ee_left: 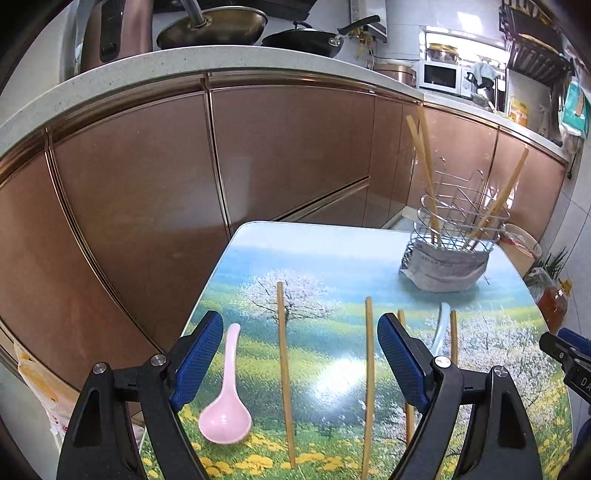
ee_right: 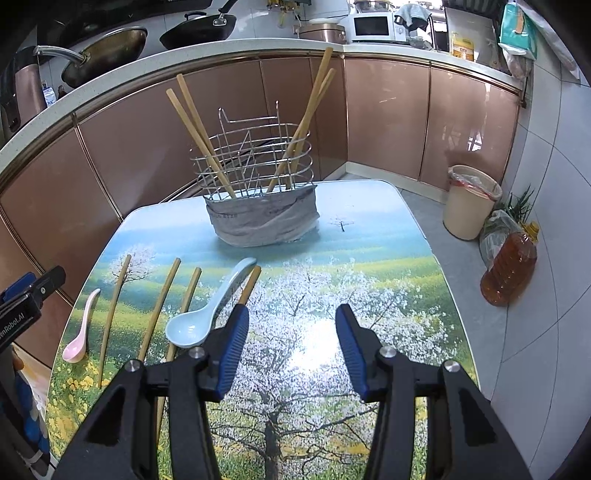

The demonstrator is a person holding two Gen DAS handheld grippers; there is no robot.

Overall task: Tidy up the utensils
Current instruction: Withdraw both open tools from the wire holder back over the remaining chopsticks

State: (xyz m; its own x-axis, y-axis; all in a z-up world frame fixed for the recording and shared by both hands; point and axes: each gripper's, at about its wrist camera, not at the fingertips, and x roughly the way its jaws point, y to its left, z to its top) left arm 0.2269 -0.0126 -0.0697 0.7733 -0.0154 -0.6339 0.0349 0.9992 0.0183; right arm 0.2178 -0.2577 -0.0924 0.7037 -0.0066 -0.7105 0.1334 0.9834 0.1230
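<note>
Where the printed table (ee_right: pixel 388 236) comes nearest me, the loose utensils lie in a row, handles pointing away toward the wire utensil caddy (ee_right: pixel 258 173). From the table's left edge across, as my right camera has them: a pink soup spoon (ee_right: pixel 79 332), a first chopstick (ee_right: pixel 112 314), a second chopstick (ee_right: pixel 159 310), a third chopstick (ee_right: pixel 184 314), a pale blue soup spoon (ee_right: pixel 207 314) with its bowl toward me, and a fourth chopstick (ee_right: pixel 247 286) just beside the blue spoon's handle. All lie flat on the tabletop.

My left gripper (ee_left: pixel 299 362) hangs over this row with its jaws wide and nothing between the pads; seen from its own camera, the pink spoon (ee_left: pixel 225 398) sits just inside the left finger, and two chopsticks (ee_left: pixel 286 369) run up between the fingers. My right gripper (ee_right: pixel 290 350) is over bare tabletop to the right of the row, jaws about half apart and gripping nothing; its left finger covers the near end of the fourth chopstick.

The caddy stands at the far end of the table, its lower part wrapped in grey cloth (ee_right: pixel 258 225). Four chopsticks already stand in it: a pair leaning left (ee_right: pixel 199 136) and a pair leaning right (ee_right: pixel 303 125).

Beyond the table run copper-coloured cabinet doors (ee_right: pixel 388 118) under a pale counter holding two woks (ee_right: pixel 199 31) and a microwave (ee_right: pixel 373 26). On the floor to the right stand a beige bin (ee_right: pixel 469 206) and a bottle of cooking oil (ee_right: pixel 511 266).
</note>
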